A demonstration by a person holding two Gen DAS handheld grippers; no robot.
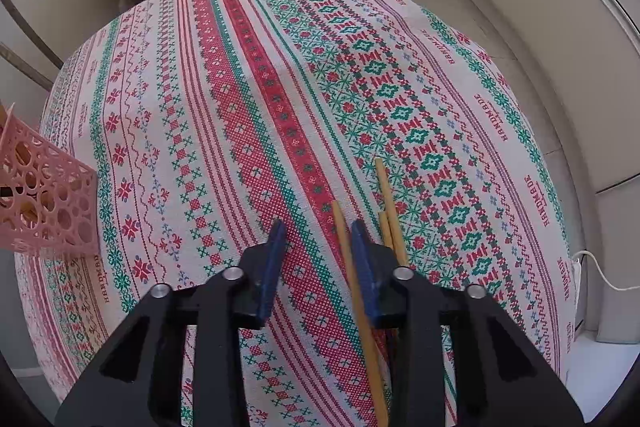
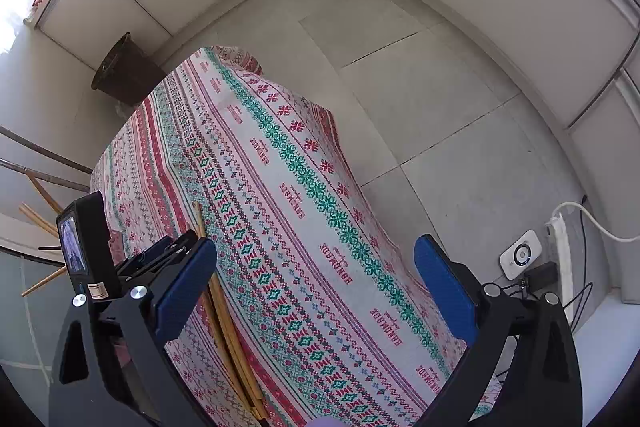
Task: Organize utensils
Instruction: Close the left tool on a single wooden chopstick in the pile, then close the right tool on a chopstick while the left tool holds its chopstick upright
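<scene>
- Three wooden chopsticks show on the patterned tablecloth toward its near edge, in the left wrist view; any further ones behind the gripper cannot be counted.
- One pink perforated basket stands at the cloth's left edge.
- One dark bin stands beyond the far corner.
- One white power strip lies on the floor.

Chopsticks on tablecloth, holder left
</scene>
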